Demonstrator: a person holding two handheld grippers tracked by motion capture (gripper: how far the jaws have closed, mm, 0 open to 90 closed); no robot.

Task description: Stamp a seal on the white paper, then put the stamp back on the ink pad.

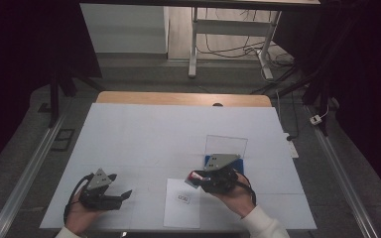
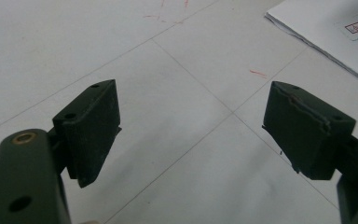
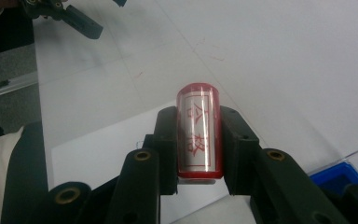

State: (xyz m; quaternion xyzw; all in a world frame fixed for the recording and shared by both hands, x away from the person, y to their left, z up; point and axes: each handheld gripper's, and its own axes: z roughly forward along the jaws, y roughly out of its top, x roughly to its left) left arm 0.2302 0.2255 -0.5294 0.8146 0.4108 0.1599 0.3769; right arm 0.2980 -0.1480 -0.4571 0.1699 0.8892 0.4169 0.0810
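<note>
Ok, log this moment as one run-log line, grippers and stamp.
right gripper: shut on stamp, above paper sheet | left gripper: open, nothing held | blue ink pad: beside right gripper

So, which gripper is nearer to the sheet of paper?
Right. The right gripper holds a stamp at the sheet of paper's upper right corner; the left gripper rests open, off its left edge.

Your sheet's red mark (image 1: 183, 198) is too small to read, and the blue pad (image 3: 338, 173) sits half hidden behind your right tongs (image 3: 199, 140).
</note>
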